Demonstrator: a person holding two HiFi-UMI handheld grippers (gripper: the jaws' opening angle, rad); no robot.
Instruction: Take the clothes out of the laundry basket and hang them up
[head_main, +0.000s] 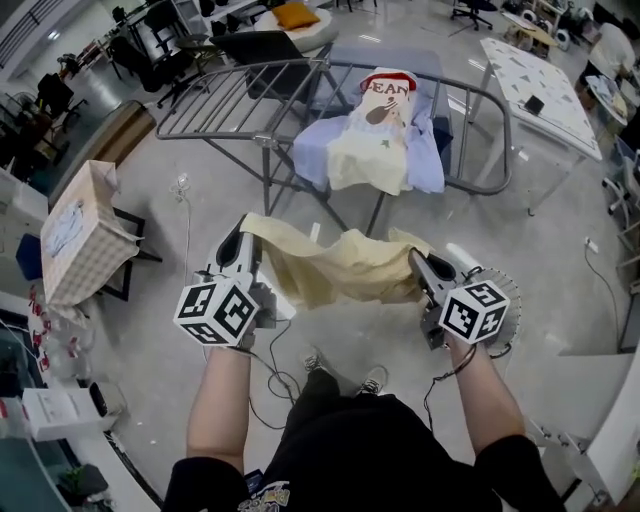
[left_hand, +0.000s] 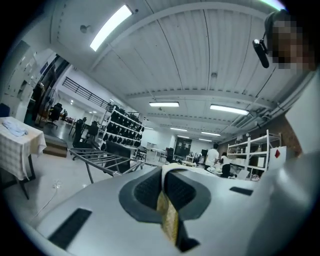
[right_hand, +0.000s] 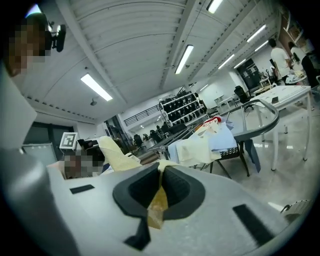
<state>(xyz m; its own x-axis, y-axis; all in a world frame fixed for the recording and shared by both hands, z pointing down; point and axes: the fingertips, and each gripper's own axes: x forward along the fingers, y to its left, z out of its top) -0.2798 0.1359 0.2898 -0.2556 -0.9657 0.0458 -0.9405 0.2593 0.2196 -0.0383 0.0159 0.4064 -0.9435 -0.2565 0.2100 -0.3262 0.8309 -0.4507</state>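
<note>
Carry step: yellow garment spread between my two grippers

Farthest and largest in the head view, the drying rack (head_main: 250, 95) has bare grey rails on its left, while a pale blue and cream bundle of hung clothes (head_main: 385, 145) drapes its right part. Nearer to me, short of the rack, the yellow garment (head_main: 340, 268) sags in a shallow arc between my hands. The laundry basket (head_main: 508, 300) shows only as a white slotted rim below my right hand. My left gripper (head_main: 243, 240) has its jaws together on one top edge of the garment, with a strip of yellow cloth pinched between the pads. My right gripper (head_main: 420, 264) is clamped likewise on the other edge. I judge this step to be the carry: the piece is out of the basket and opened, not yet on a rail. The next move calls for bringing both hands forward together over a bare rail left of the hung clothes. The middle of the cloth then goes down across it, and only afterwards do the jaws part.
</note>
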